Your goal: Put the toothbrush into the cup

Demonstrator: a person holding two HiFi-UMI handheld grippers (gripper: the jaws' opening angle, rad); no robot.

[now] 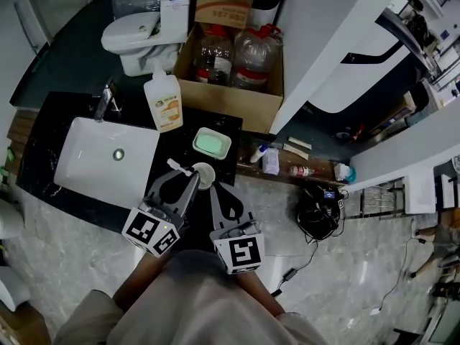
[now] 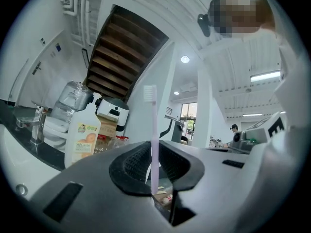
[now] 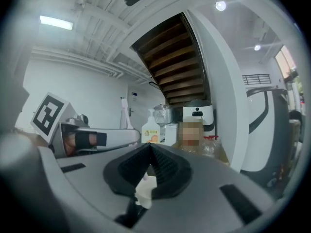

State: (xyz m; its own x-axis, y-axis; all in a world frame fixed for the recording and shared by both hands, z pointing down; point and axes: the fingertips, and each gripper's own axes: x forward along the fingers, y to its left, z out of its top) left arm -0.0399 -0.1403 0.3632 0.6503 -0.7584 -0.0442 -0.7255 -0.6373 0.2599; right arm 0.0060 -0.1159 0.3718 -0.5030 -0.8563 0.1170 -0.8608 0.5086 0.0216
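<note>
In the left gripper view a pale pink toothbrush [image 2: 154, 144] stands upright, bristle end up, with my left gripper [image 2: 155, 181] shut on its handle. The head view shows that left gripper [image 1: 190, 180] on the black counter with the toothbrush [image 1: 180, 167] poking out beside the white cup [image 1: 203, 175]. My right gripper [image 1: 215, 187] touches the cup's near right side. In the right gripper view its jaws [image 3: 147, 176] are shut on a white edge [image 3: 144, 192], which looks like the cup's rim. The brush is outside the cup.
A white sink [image 1: 86, 165] with a tap [image 1: 105, 103] fills the counter's left. A soap bottle [image 1: 164, 103] and green soap dish [image 1: 212, 144] stand behind the cup. Beyond are a cardboard box [image 1: 241, 103] of bottles and a toilet [image 1: 135, 39]. Cables [image 1: 316, 210] lie on the floor at right.
</note>
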